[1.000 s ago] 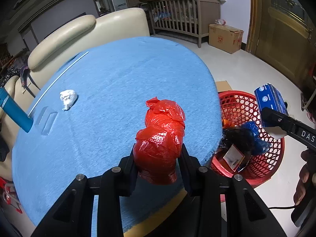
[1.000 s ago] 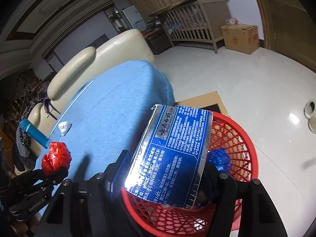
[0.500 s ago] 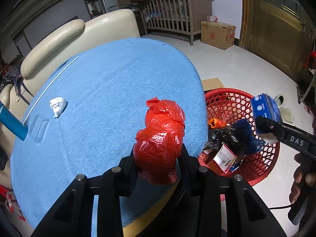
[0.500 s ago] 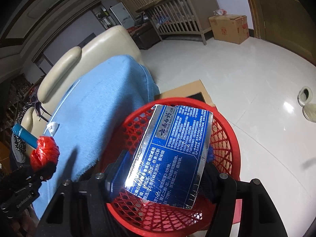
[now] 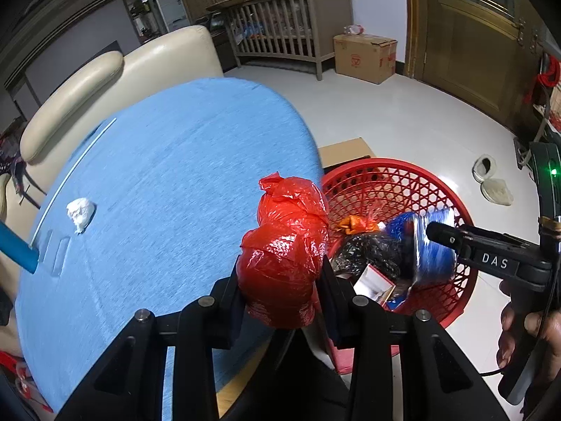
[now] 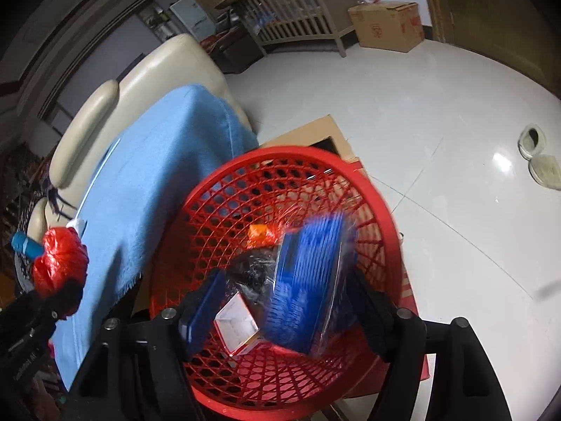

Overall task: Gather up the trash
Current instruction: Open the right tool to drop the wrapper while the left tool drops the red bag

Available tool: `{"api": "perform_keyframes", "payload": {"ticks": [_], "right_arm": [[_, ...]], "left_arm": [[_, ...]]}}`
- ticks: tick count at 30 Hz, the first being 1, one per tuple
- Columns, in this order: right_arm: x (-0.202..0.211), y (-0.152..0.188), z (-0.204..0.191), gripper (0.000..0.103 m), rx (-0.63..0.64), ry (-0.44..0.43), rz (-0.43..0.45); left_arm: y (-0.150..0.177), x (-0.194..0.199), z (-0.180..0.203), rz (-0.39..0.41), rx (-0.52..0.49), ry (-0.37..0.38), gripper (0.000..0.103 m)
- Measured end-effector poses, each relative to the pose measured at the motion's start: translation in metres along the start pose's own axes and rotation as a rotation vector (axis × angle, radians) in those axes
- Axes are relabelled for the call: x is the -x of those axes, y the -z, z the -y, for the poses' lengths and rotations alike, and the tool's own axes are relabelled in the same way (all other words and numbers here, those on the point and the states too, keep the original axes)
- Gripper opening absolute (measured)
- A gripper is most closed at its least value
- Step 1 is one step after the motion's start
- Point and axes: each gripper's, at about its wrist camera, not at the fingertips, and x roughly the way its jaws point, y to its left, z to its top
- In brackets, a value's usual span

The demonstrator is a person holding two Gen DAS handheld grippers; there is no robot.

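My left gripper (image 5: pixel 280 273) is shut on a crumpled red plastic bag (image 5: pixel 287 245), held above the edge of the blue-clothed round table (image 5: pixel 157 175), beside a red mesh basket (image 5: pixel 385 165) on the floor. My right gripper (image 6: pixel 284 301) hangs over the basket (image 6: pixel 280 154) with its jaws opening. A blue printed box (image 6: pixel 308 280) is blurred between them, tipped toward the right finger and clear of the left pad. The basket also holds black, orange and white rubbish. A white paper wad (image 5: pixel 80 210) lies on the table at the left.
A blue tube (image 5: pixel 17 249) pokes in at the table's left edge. A cream sofa (image 5: pixel 105 70) stands behind the table. Flat cardboard (image 6: pixel 315 133) lies under the basket. A cardboard carton (image 5: pixel 364 56), a wooden crib (image 5: pixel 287 17) and slippers (image 5: pixel 491 179) are on the white floor.
The right gripper's jaws have spread and the blue box has slipped down into the basket. The left gripper has carried the red bag toward the table edge, nearer the basket.
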Motion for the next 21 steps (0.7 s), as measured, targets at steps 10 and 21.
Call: {"api": "perform_keyframes", "payload": {"ticks": [10, 21], "right_arm": [[0.018, -0.008, 0.007, 0.075, -0.044, -0.004, 0.068], [0.052, -0.017, 0.039, 0.075, -0.193, -0.003, 0.221]], "left_arm": [[-0.005, -0.003, 0.021, -0.002, -0.042, 0.032, 0.039], [-0.014, -0.013, 0.054, -0.027, -0.107, 0.114, 0.039]]}}
